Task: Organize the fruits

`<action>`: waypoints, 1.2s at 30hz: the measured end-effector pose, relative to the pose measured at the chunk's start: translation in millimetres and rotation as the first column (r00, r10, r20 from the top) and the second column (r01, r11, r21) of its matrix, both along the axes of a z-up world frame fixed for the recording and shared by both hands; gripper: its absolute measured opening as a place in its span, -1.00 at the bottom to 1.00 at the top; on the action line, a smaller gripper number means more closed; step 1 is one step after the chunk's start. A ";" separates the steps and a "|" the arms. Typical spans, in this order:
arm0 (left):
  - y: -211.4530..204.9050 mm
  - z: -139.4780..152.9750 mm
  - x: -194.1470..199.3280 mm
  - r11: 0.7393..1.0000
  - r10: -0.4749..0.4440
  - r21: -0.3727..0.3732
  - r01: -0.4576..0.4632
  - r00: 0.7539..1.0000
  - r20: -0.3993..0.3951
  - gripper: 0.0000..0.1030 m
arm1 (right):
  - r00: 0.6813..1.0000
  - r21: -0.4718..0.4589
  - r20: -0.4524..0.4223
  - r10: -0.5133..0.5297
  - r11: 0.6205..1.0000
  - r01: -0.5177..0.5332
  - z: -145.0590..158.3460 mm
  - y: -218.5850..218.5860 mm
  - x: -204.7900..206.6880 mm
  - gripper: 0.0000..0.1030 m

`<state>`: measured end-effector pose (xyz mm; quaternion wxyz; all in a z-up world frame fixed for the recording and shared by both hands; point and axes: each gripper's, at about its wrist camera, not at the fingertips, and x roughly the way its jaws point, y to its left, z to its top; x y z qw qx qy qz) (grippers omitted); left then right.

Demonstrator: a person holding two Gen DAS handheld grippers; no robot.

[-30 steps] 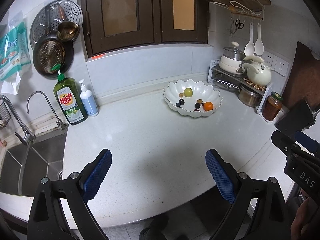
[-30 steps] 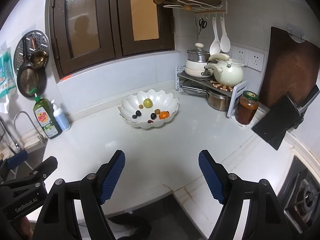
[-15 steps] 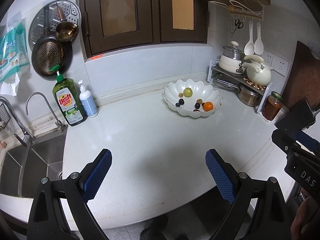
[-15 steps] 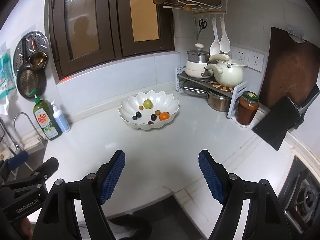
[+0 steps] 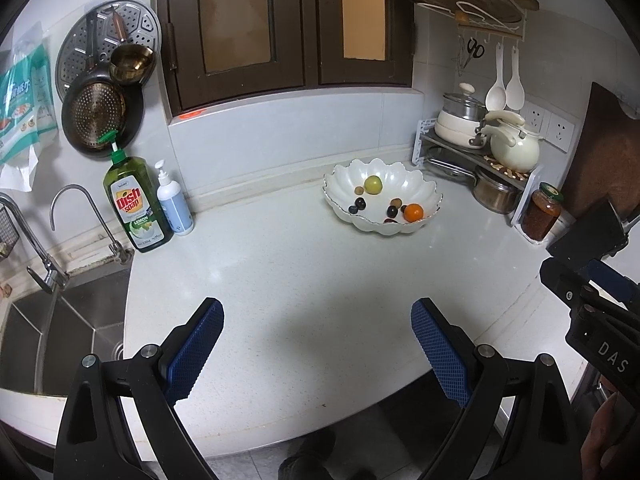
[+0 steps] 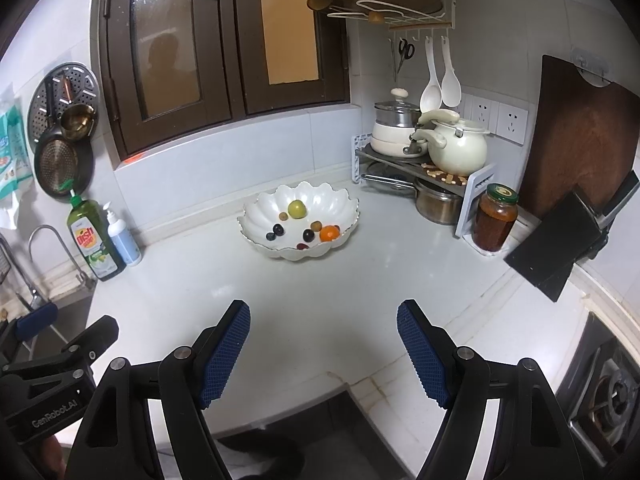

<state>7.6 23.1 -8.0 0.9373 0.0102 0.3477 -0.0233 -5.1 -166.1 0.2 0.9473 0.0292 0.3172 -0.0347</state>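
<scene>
White countertop (image 5: pixel 288 280): spans the whole lower field of both wrist views, bare in the centre. Sink (image 5: pixel 60 320): at 9 o'clock of the counter in the left wrist view, tap above.

Left gripper (image 5: pixel 316 344): at 6 o'clock, above the near counter edge; blue pads (image 5: pixel 194 354) set wide apart, nothing between them, nothing held. Right gripper (image 6: pixel 324 350): at 6 o'clock of its own view, likewise wide apart and empty, over the near counter edge.

Scalloped white bowl (image 5: pixel 420 184): at roughly 1 o'clock from the left gripper, 12 o'clock from the right gripper (image 6: pixel 256 208), near the back wall, well apart from both.

Dish soap bottle (image 5: pixel 136 204): at 10 o'clock, beside a white pump bottle (image 5: pixel 174 206). Jar (image 5: pixel 542 212): at 3 o'clock of the bowl, by the pot rack.

Fruits, all inside the bowl: green fruit (image 5: pixel 373 184) at 12 o'clock of the bowl floor; orange fruit (image 5: pixel 413 212) at 4 o'clock; dark grapes (image 5: pixel 360 203) at 8 o'clock; further small dark and brown pieces between.
</scene>
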 end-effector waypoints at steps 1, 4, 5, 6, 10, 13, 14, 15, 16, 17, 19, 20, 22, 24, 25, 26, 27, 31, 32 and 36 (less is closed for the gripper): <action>-0.7 0.3 -0.8 1.000 -0.001 0.003 0.001 1.000 0.004 0.87 | 1.000 0.000 -0.001 -0.001 1.000 0.001 -0.3 -0.3 -0.9 0.49; -2.0 0.8 -3.7 1.000 -0.003 0.009 0.003 1.000 0.008 0.87 | 1.000 0.000 0.000 -0.001 1.000 0.001 -0.5 -0.9 -1.2 0.49; -2.5 0.1 -3.6 1.000 -0.007 0.007 0.007 1.000 0.002 0.87 | 1.000 0.001 0.002 -0.002 1.000 0.002 0.0 -0.9 -0.8 0.49; -2.8 -0.3 -4.3 1.000 -0.008 0.006 0.008 1.000 0.000 0.87 | 1.000 0.002 0.003 -0.003 1.000 0.003 0.4 -0.6 -0.9 0.49; -1.8 0.1 -5.4 1.000 -0.003 0.001 0.003 1.000 0.000 0.87 | 1.000 -0.005 0.008 0.000 1.000 0.000 2.1 1.1 -0.8 0.49; -1.7 0.5 -5.7 1.000 -0.010 -0.007 0.010 1.000 0.000 0.87 | 1.000 -0.007 0.009 0.004 1.000 -0.004 2.0 0.7 -1.9 0.49; -2.1 0.5 -5.8 1.000 -0.011 -0.007 0.011 1.000 -0.001 0.87 | 1.000 -0.006 0.008 0.004 1.000 -0.004 2.2 1.0 -1.0 0.49; -2.1 0.4 -5.9 1.000 -0.010 -0.007 0.010 1.000 -0.001 0.87 | 1.000 -0.006 0.009 0.002 1.000 -0.002 1.9 0.9 -2.4 0.49; -2.0 0.3 -5.7 1.000 -0.011 -0.009 0.011 1.000 -0.002 0.87 | 1.000 -0.006 0.009 0.001 1.000 -0.001 2.2 1.2 -1.5 0.49; -1.8 0.3 -5.3 1.000 -0.013 -0.012 0.013 1.000 -0.003 0.87 | 1.000 -0.007 0.009 0.003 1.000 -0.003 1.8 0.6 -2.4 0.49; -1.9 0.4 -4.9 1.000 -0.014 -0.014 0.014 1.000 -0.003 0.87 | 1.000 -0.006 0.008 0.002 1.000 -0.002 1.3 0.5 -2.5 0.49; -2.3 0.4 -4.9 1.000 -0.016 -0.014 0.016 1.000 -0.003 0.87 | 1.000 -0.005 0.008 0.001 1.000 -0.001 1.0 0.7 -2.8 0.49; -2.8 0.4 -5.0 1.000 -0.016 -0.015 0.016 1.000 -0.001 0.87 | 1.000 -0.006 0.009 0.001 1.000 -0.001 0.6 0.2 -3.2 0.49; -2.8 1.0 -4.9 0.999 -0.020 -0.025 0.020 1.000 -0.001 0.87 | 1.000 -0.005 0.009 0.002 1.000 -0.002 0.5 -0.6 -3.6 0.49; -2.9 1.3 -4.8 0.999 -0.020 -0.028 0.020 1.000 0.001 0.87 | 1.000 -0.005 0.008 0.000 1.000 0.000 0.2 -0.6 -3.3 0.49; -3.3 1.5 -4.6 0.999 -0.019 -0.026 0.019 1.000 0.002 0.87 | 1.000 -0.005 0.007 -0.001 1.000 0.001 -0.6 -1.7 -3.2 0.49; -3.6 1.5 -4.3 1.000 -0.020 -0.023 0.020 1.000 0.001 0.87 | 1.000 -0.005 0.005 -0.001 1.000 0.001 -1.0 -1.4 -2.3 0.49; -4.0 0.2 -2.8 0.999 -0.024 -0.023 0.024 1.000 -0.004 0.87 | 1.000 -0.006 0.004 -0.003 1.000 0.003 -2.2 -3.1 -1.8 0.49; -4.1 0.4 -2.2 0.999 -0.024 -0.023 0.024 1.000 -0.004 0.87 | 1.000 -0.005 0.005 -0.003 1.000 0.003 -2.4 -3.9 -2.5 0.49; -5.1 -0.6 -0.3 0.999 -0.027 -0.019 0.027 1.000 0.002 0.87 | 1.000 -0.005 0.000 -0.003 1.000 0.003 -3.6 -5.4 -1.6 0.49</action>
